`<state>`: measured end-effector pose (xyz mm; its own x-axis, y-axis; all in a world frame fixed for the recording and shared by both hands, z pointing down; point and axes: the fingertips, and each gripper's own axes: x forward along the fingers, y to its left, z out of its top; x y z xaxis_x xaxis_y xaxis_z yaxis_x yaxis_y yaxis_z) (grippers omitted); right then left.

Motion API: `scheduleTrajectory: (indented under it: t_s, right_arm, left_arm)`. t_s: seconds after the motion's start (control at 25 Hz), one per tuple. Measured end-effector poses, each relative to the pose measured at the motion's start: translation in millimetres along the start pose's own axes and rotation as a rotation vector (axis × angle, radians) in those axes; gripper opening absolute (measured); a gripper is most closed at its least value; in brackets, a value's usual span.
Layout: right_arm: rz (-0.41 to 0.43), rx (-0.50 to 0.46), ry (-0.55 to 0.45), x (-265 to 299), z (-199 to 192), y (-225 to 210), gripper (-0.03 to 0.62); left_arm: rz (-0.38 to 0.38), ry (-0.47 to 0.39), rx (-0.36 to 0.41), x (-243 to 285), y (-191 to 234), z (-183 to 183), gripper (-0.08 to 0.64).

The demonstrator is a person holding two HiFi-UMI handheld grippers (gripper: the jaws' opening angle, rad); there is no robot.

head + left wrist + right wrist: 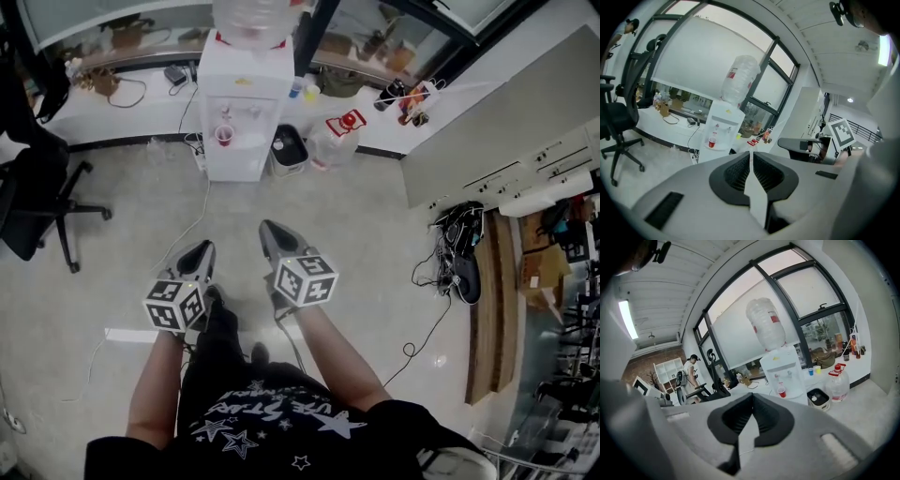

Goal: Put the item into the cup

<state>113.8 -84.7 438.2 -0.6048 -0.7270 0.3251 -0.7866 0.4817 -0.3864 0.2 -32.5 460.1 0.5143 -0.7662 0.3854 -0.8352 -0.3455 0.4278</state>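
A red cup (224, 135) stands in the tap bay of a white water dispenser (242, 103), across the floor from me. The same red cup (712, 142) shows in the left gripper view, and the red cup (781, 391) shows in the right gripper view. My left gripper (203, 247) and right gripper (268, 228) are held side by side at waist height, pointing toward the dispenser and well short of it. The left gripper (750, 154) has its jaws shut with nothing between them. So does the right gripper (752, 397). I see no item to go into the cup.
A black office chair (37, 202) stands at the left. A dark bin (289, 148) and a large water jug (336, 139) sit right of the dispenser. Blue and yellow cups (813, 371) rest on the ledge behind. Cables (427, 319) trail on the floor by the cabinets at right.
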Motion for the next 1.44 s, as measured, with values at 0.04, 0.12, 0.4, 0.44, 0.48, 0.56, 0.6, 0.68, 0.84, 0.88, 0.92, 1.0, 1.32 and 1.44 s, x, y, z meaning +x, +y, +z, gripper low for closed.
scheduleTrajectory:
  t_s: [0.04,0.12,0.4,0.44,0.48,0.56,0.6,0.68,0.84,0.88,0.92,1.0,1.32,1.44]
  right_arm:
    - [0.007,-0.001,-0.009,-10.9,0.2,3.0,0.002]
    - [0.018,-0.006,-0.023,-32.5,1.2,8.0,0.002]
    - [0.049,-0.034,-0.034,-101.6,-9.7,21.1,0.000]
    - [0.054,-0.039,-0.030,-110.9,-13.7,23.1,0.001]
    - [0.058,-0.044,-0.025,-119.7,-18.1,25.2,0.000]
    - [0.066,-0.052,-0.016,-135.0,-25.9,29.9,0.000]
    - [0.071,-0.055,-0.012,-141.4,-28.9,32.6,0.000]
    - [0.090,-0.069,-0.006,-152.3,-32.7,39.9,0.000]
    - [0.142,-0.111,0.003,-173.0,-38.2,55.1,0.000]
    - [0.150,-0.115,0.008,-177.5,-40.8,57.2,0.000]
    - [0.157,-0.114,0.013,-181.6,-43.8,58.9,0.000]
    - [0.172,-0.106,0.022,-188.4,-49.6,61.5,0.000]
    - [0.170,-0.113,0.024,-201.9,-51.2,61.1,0.000]
    - [0.169,-0.125,0.021,-204.9,-48.9,62.7,0.000]
  left_arm:
    - [0.003,-0.008,0.002,-5.6,-7.7,-2.1,0.029]
    - [0.006,-0.025,0.007,-16.4,-23.2,-4.4,0.029]
    - [0.015,-0.073,0.034,-52.8,-74.9,-16.8,0.029]
    - [0.018,-0.079,0.035,-58.3,-82.0,-20.0,0.029]
    - [0.021,-0.085,0.035,-64.1,-88.9,-23.1,0.029]
    - [0.025,-0.097,0.039,-75.3,-101.7,-28.5,0.029]
    - [0.027,-0.103,0.040,-80.6,-107.3,-30.7,0.029]
    - [0.033,-0.116,0.040,-90.5,-116.6,-33.5,0.029]
    - [0.044,-0.143,0.042,-105.9,-134.3,-36.7,0.029]
    - [0.045,-0.146,0.045,-109.4,-138.5,-38.6,0.029]
    - [0.046,-0.148,0.048,-112.7,-142.2,-41.1,0.029]
    - [0.051,-0.149,0.050,-118.8,-147.2,-46.3,0.029]
    - [0.083,-0.172,0.037,-132.9,-148.1,-44.6,0.029]
    - [0.086,-0.181,0.040,-136.6,-148.1,-41.8,0.029]
